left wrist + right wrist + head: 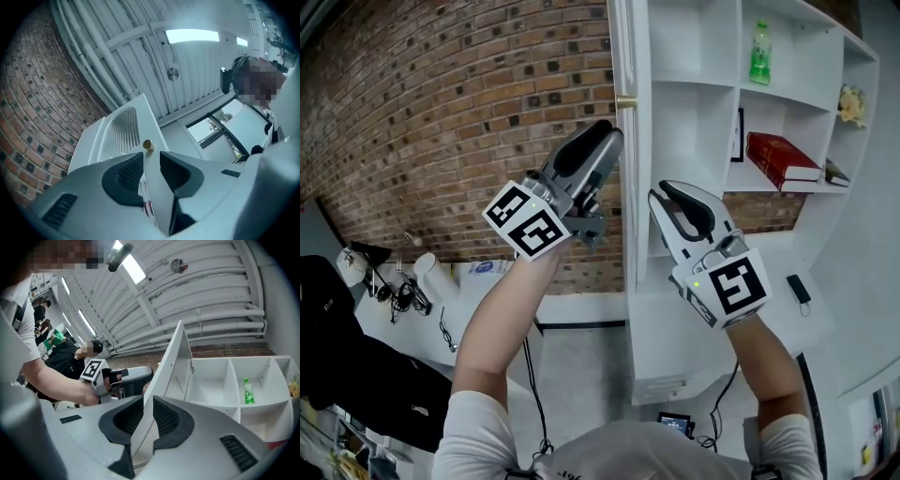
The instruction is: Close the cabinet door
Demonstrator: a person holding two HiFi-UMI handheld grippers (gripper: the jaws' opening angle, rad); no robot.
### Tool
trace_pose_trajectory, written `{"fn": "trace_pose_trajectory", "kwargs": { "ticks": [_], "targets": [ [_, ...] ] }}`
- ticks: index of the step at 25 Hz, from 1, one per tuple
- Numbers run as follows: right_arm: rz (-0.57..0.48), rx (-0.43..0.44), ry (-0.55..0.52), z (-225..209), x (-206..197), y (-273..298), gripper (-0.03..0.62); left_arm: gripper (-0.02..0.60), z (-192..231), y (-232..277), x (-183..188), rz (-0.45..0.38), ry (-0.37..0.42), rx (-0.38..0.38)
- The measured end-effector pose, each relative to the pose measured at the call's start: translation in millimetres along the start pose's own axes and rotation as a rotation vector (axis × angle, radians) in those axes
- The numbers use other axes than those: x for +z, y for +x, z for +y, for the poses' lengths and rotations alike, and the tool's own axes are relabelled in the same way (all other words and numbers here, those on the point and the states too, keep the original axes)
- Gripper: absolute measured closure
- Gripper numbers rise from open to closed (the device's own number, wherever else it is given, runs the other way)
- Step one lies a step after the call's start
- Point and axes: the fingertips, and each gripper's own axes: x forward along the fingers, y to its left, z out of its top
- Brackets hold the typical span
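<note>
The left gripper (151, 157) has its jaws narrowly apart. The edge of the cabinet door (117, 131) lines up with the gap, just under the small brass knob (148, 145). The right gripper (147, 401) also has its jaws slightly parted, with the door's edge running through the slot. In the head view each gripper sits beside the door, left on the outer face and right on the inner, so I judge that neither has a grip.

The door stands wide open, edge-on to the person, well clear of the cabinet (703, 122). The shelves with the green bottle (248, 391) and red book (780, 157) are exposed. The whole closing swing is still to do.

Whether any pad touches the door is hard to make out. No view shows the hinges, and the door's lower end is hidden behind the grippers.
</note>
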Motion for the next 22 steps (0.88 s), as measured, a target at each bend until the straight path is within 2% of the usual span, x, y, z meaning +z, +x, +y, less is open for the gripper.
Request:
{"fn": "trace_pose_trajectory", "kwargs": {
  "ticks": [9,22],
  "targets": [
    [-0.01,-0.001,-0.016,0,3,3,0.533,0.474,9,23,21,-0.07,-0.056,-0.044],
    [-0.015,0.009,-0.014,-12,0,1,0.533,0.477,6,43,15,-0.066,-0.123,-0.093]
  ]
}}
